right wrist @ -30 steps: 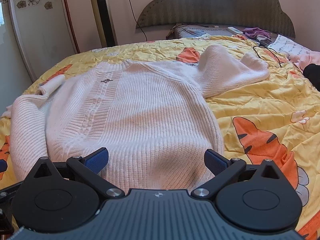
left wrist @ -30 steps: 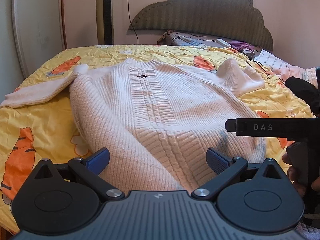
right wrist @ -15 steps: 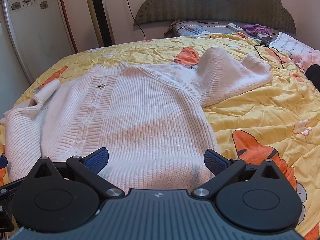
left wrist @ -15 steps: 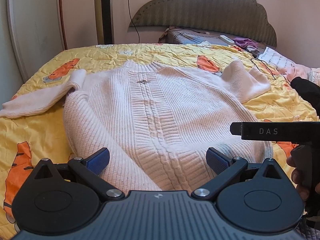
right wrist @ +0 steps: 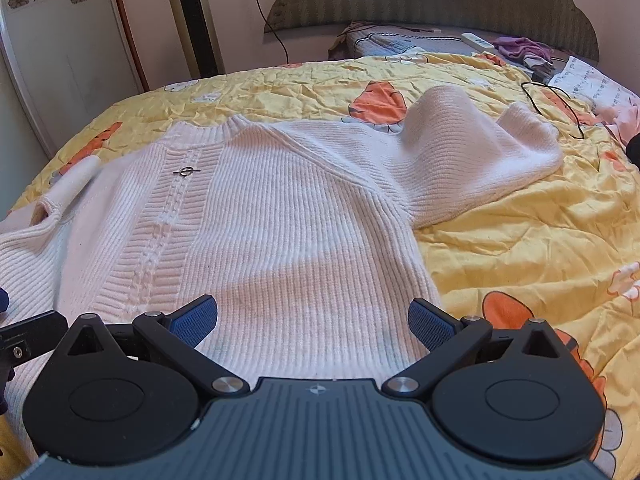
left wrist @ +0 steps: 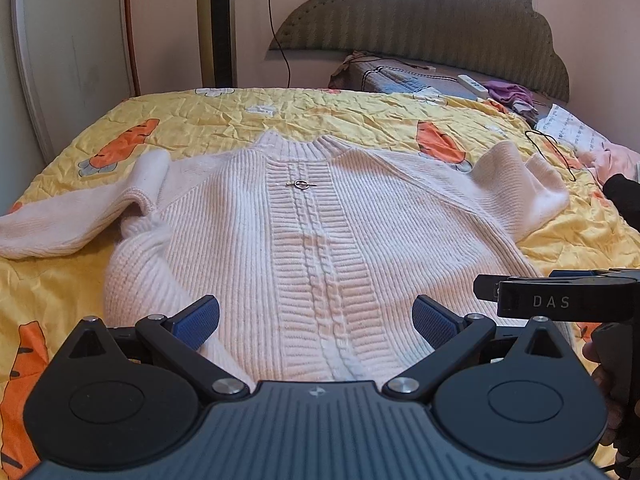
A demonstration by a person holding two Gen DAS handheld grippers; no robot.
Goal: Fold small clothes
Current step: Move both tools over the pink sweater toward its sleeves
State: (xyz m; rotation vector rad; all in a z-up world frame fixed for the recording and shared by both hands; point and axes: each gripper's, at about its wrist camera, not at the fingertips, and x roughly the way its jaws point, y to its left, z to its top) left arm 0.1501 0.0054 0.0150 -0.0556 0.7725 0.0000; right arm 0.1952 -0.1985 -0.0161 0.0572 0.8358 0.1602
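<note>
Yellow quilt (left wrist: 360, 120) with orange carrot prints covers the bed, and a grey scalloped headboard (left wrist: 440, 16) rises behind its far edge. Spread face up across the middle of the bed lies the pale pink knit sweater (left wrist: 312, 240), collar toward the headboard and hem toward me at the near edge. One sleeve (left wrist: 68, 224) stretches flat toward the bed's left edge, its shoulder bunched into a fold. The other sleeve (right wrist: 472, 152) lies humped and doubled over toward the right edge. A small metal clasp (left wrist: 302, 184) sits on the cable-knit centre band just below the collar. My left gripper (left wrist: 316, 320) hangs over the hem with its blue pads spread wide, holding nothing. My right gripper (right wrist: 312, 318) is spread just as wide over the hem's right part, also empty; its black body shows at the right of the left view.
</note>
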